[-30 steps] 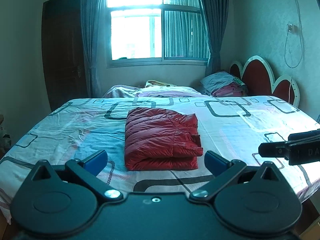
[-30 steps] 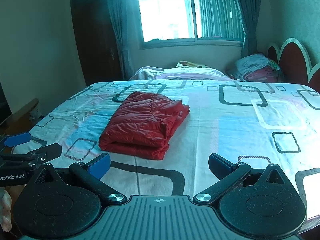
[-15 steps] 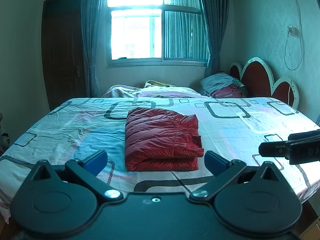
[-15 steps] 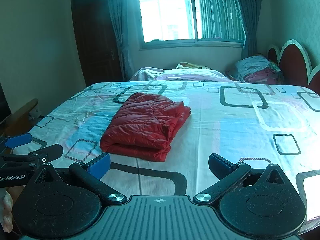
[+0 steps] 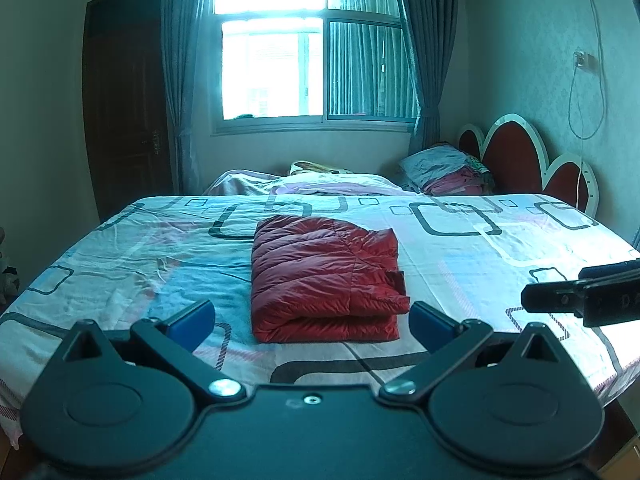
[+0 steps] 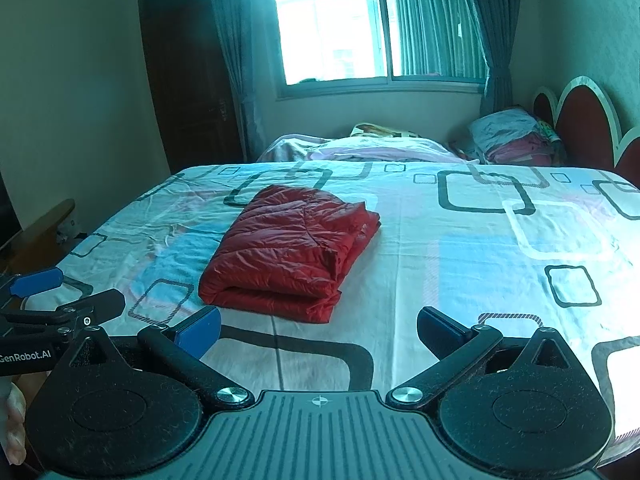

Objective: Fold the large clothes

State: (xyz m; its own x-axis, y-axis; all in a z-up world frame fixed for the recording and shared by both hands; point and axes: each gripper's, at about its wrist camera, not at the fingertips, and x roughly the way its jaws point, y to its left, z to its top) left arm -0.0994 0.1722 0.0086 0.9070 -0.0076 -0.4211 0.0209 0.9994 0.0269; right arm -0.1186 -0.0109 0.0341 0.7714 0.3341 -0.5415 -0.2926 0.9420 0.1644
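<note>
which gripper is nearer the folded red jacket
Left, though only slightly. The left gripper faces the folded red jacket's near edge head-on, open and apart from it. The right gripper, also open, sits off to the jacket's right, a bit farther back.

One folded red jacket (image 5: pixel 324 276) lies on one bed (image 5: pixel 480 248). Two tools hang over its near edge, the left tool (image 5: pixel 312 320) and the right tool (image 6: pixel 319 330). At one o'clock: one pile of bedding (image 5: pixel 448 170), one headboard (image 5: pixel 524 160). At twelve: one window (image 5: pixel 312 44), two curtains.
</note>
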